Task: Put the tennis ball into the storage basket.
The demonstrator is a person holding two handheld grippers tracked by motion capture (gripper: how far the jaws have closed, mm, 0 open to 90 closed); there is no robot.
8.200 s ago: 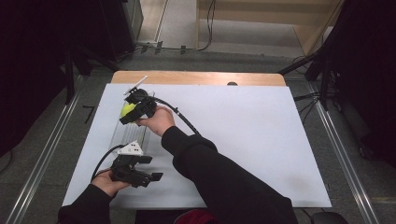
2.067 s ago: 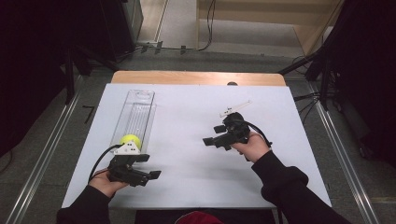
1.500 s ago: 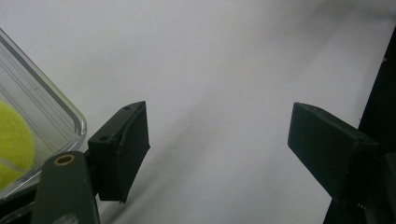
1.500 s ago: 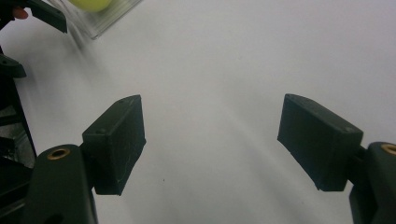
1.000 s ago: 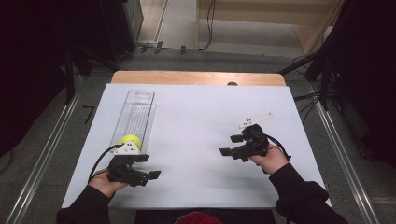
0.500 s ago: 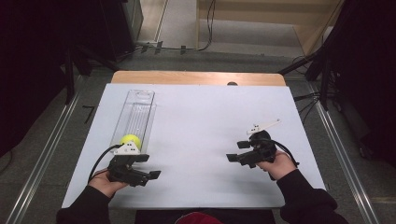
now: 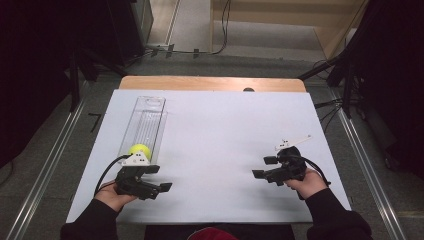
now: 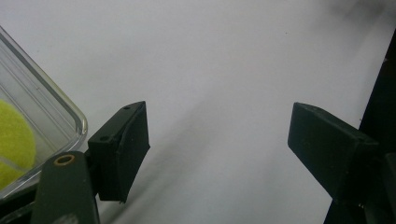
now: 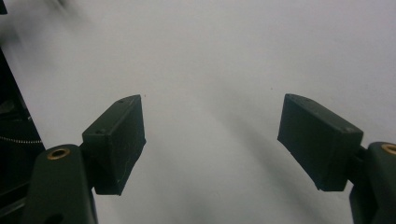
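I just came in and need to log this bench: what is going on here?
A person holds a two-jaw gripper in each hand over a white table. A yellow-green tennis ball sits in the near end of a long clear plastic tube container lying on the table. The left gripper is beside that end, jaws open and empty. The right gripper is near the table's right side, also open, holding nothing.

Even overhead light falls on the white worktop (image 7: pixel 215 145), bright against dim, near-black surroundings in the high view. In both gripper views soft grey shadows trail from the jaws across the worktop, which looks slightly bluish. The far corners beyond the jaws are smeared and blurred, and all pictures are somewhat soft.
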